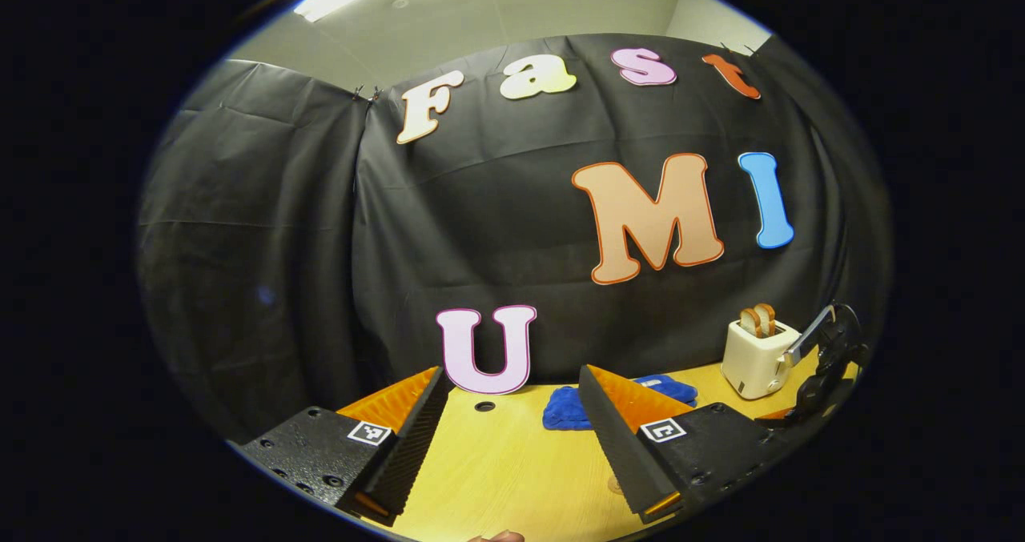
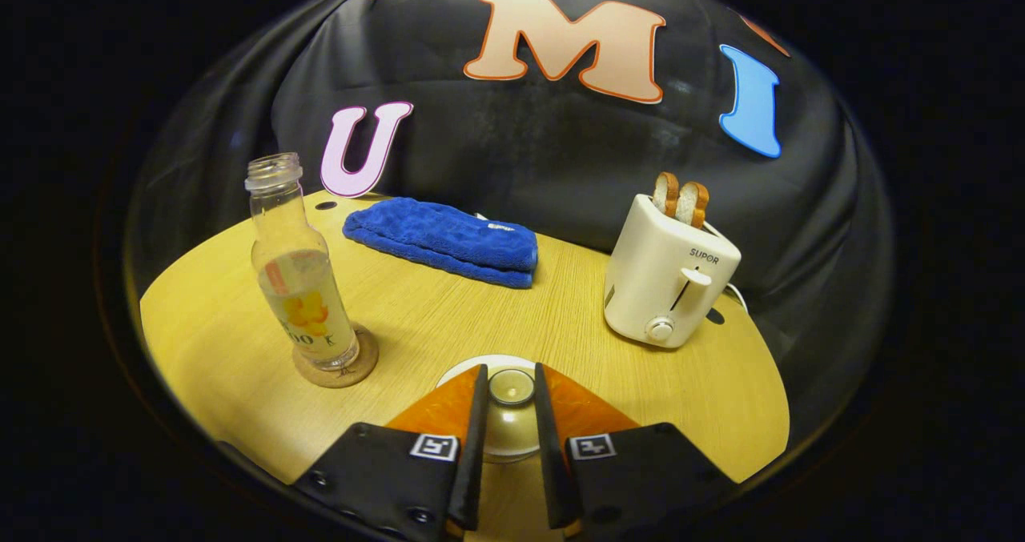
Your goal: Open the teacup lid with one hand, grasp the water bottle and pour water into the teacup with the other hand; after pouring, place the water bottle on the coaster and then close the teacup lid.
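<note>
Lid knob [image 2: 511, 386] pinched between right gripper [image 2: 510, 414] fingers, teacup directly below; water bottle [image 2: 300, 286] set upright on coaster [image 2: 336, 366]. Left gripper [image 1: 512, 430] held open, empty.

toaster [image 2: 669, 282]: "SUPOR" on front
water bottle [image 2: 300, 286]: label digits partly legible, "00"
claw tags: square coded markers, no text

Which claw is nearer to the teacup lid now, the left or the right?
Right. The right claw has its fingers on either side of the lid, apparently gripping its knob. The left claw hangs open above bare table, with no lid between its fingers.
</note>
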Motion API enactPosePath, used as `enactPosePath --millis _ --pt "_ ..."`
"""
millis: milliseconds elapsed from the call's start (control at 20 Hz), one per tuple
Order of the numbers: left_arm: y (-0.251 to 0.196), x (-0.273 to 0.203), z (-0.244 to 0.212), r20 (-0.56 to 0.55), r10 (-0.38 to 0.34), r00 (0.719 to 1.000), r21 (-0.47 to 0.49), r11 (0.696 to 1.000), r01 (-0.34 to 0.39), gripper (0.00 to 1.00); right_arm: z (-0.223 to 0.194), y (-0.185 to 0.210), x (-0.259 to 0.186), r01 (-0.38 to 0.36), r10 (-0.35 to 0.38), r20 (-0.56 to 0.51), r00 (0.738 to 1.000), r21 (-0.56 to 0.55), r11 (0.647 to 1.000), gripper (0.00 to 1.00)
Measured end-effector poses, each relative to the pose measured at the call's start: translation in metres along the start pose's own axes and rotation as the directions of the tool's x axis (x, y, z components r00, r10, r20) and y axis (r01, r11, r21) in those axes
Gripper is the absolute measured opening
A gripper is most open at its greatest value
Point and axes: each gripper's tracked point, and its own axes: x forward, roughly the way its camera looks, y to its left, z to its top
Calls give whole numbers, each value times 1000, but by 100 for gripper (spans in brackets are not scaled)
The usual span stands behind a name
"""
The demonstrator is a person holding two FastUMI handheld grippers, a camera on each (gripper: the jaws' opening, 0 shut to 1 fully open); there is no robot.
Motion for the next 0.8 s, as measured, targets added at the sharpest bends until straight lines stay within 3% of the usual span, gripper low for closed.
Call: enactPosePath --millis 100,400,600,800 --pt "-1 0 -2 -2 -5 1000 -2 1000 5 96 0 1 1 -8 8 -2 1000 9 1000 31" --pt "-14 3 -10 6 -56 998 -28 998 56 96 18 -5 -11 -21 20 22 1000 62 998 31" --pt "-48 11 -22 41 -169 985 -44 984 171 96 39 -13 -29 -35 30 46 998 108 994 32" --pt "-75 16 -54 20 -246 969 -46 968 246 96 57 -34 -50 2 -11 69 998 125 992 31"
